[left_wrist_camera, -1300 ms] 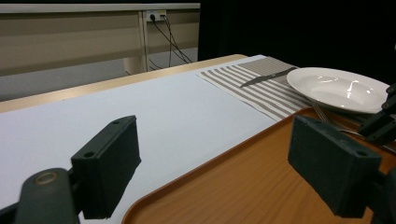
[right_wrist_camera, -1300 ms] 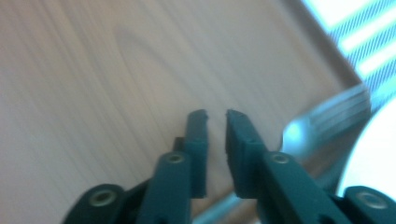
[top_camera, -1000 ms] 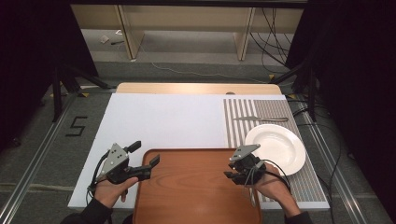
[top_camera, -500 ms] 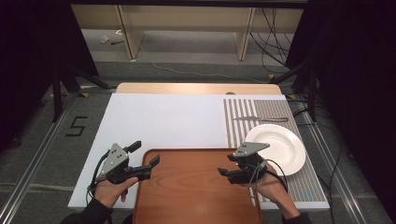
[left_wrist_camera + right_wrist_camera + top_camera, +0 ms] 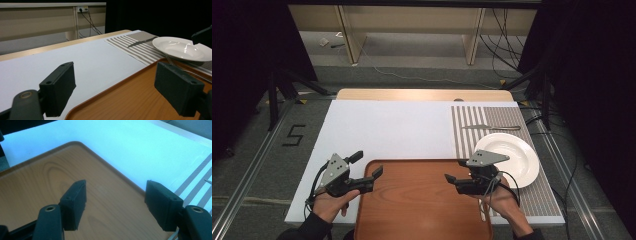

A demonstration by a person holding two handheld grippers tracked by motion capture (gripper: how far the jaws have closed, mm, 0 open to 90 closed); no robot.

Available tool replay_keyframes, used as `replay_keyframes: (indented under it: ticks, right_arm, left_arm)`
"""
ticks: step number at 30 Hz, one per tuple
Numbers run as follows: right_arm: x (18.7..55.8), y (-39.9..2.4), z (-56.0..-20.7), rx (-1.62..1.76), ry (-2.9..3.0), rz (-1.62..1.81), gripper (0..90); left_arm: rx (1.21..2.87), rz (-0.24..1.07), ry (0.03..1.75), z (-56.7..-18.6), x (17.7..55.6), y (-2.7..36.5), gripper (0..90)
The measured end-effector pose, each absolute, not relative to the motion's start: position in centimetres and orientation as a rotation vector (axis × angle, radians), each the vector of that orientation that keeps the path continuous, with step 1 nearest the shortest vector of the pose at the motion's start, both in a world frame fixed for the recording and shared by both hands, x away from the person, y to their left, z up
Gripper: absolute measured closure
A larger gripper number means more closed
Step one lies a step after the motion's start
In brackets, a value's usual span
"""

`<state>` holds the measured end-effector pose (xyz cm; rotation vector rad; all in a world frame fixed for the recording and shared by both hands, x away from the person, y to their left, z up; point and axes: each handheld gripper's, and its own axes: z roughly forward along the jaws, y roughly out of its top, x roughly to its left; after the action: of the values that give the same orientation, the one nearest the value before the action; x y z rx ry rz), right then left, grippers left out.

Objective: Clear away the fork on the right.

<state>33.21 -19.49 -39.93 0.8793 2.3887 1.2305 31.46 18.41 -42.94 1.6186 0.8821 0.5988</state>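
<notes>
Your left hand-held gripper [image 5: 369,170] hangs at the wooden tray's [image 5: 422,205] left rim, jaws wide apart and empty. Your right hand-held gripper [image 5: 454,178] hovers over the tray's right side, equally wide and empty. A round white plate [image 5: 515,159] sits on the striped mat [image 5: 472,127] beside a knife [image 5: 491,127]; the white bench [image 5: 387,127] beyond lies bare.

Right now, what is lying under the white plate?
The white plate lies on a striped placemat, which rests on the white table. A knife lies behind the plate. Whatever is directly beneath the plate is covered.
</notes>
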Motion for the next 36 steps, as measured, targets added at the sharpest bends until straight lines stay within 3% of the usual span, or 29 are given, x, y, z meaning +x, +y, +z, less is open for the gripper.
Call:
replay_keyframes:
  ticks: [36]
  right_arm:
    - [30.7, -22.5, -40.1, 0.929, 2.158, 1.483, 20.8]
  left_arm:
    - [1.617, 0.584, 0.871, -42.8, 31.3, 18.4, 16.5]
